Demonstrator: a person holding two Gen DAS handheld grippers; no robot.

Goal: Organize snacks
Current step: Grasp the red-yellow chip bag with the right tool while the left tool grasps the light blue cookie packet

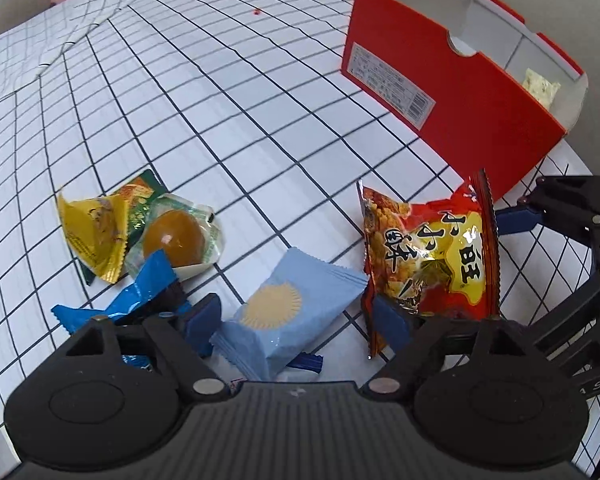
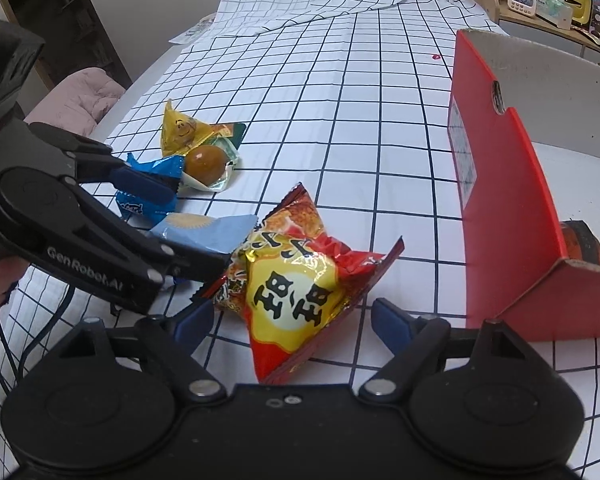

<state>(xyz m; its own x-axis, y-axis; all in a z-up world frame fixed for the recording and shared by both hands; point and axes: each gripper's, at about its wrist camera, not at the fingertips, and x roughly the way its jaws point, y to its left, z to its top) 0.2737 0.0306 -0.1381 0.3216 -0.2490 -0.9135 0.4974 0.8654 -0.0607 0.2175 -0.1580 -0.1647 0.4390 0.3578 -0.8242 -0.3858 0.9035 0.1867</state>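
**Two grippers over a pile of snacks**

Two grippers hang low over a white cloth (image 2: 340, 92) with dark grid lines. Snacks lie on it in a loose bunch.

The left gripper (image 1: 300, 320) is spread wide. A light blue pack (image 1: 288, 312) with a tan sun on it lies between its blue fingertips (image 1: 202, 320). The tips do not press on the pack, so nothing is held.

The right gripper (image 2: 294, 320) is spread wide too. A red and yellow bag (image 2: 300, 280) sits between its tips. Its tips (image 2: 392, 322) stand off from the bag's sides, so the bag is not gripped.

The bag lies just beside the light blue pack. Past that pack is a darker blue pack (image 1: 140, 296). Next to it sits a clear pack with a brown egg (image 1: 174, 240). A yellow pack (image 1: 94, 236) leans on the egg pack, and a green pack (image 1: 140, 196) peeks out from under both.

A red box (image 1: 440, 92) stands open on the cloth, near the red bag but not touching it. One pale snack (image 1: 540, 86) is inside it, at one end.
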